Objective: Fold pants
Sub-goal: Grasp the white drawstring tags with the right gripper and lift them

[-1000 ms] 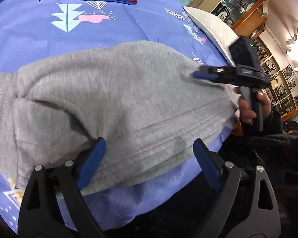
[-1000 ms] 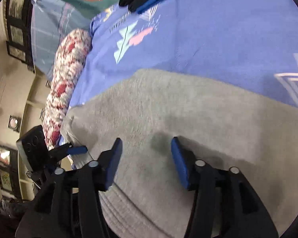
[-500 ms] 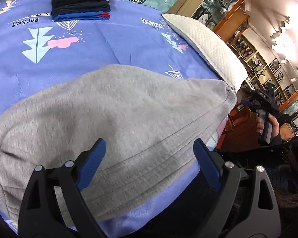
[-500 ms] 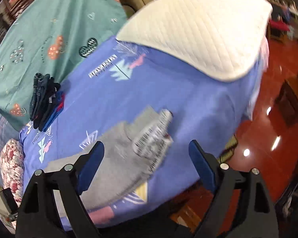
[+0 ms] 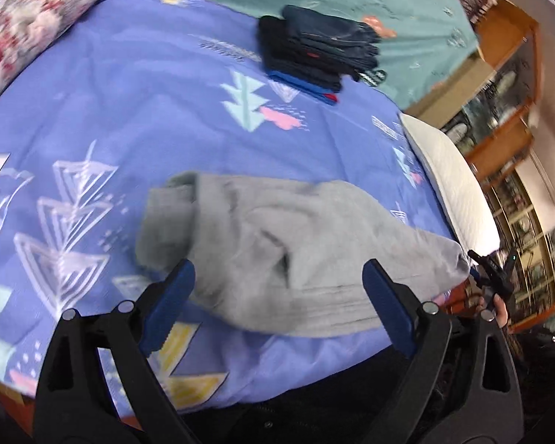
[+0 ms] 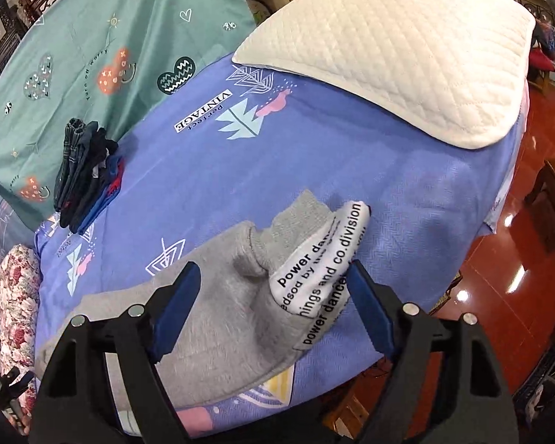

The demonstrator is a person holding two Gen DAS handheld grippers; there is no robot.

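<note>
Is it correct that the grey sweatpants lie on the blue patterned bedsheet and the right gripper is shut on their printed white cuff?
Not quite. In the right wrist view the right gripper is open: its blue fingers stand apart on either side of the printed white cuff. The grey sweatpants do lie on the blue patterned bedsheet.
</note>
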